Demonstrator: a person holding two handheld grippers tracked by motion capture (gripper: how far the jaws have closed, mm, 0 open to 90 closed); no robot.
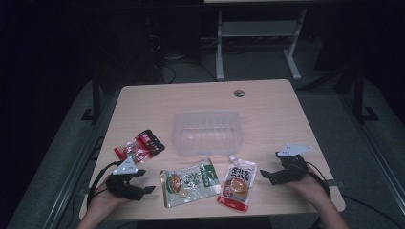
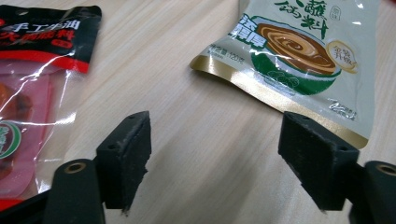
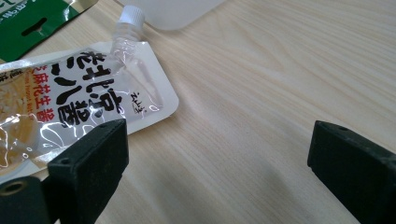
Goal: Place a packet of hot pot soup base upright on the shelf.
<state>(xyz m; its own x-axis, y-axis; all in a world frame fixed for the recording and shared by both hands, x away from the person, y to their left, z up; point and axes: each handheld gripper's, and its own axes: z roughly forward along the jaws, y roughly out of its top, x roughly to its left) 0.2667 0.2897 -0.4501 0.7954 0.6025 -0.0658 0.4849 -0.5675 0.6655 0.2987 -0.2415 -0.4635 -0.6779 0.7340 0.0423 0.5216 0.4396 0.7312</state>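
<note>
table (image 1: 267, 102): pale matt wood grain | pouches (image 1: 190, 182): glossy plastic film | container (image 1: 207, 132): clear plastic

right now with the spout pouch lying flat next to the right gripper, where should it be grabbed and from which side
Take the spout pouch by the neck just under its white cap, coming from its right side with the open right gripper. The pouch lies flat on the table, so its body offers little edge; the stiff spout probably stands proud.

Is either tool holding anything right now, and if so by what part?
Nothing is held. The left tool and the right tool both stand open over bare table.
</note>
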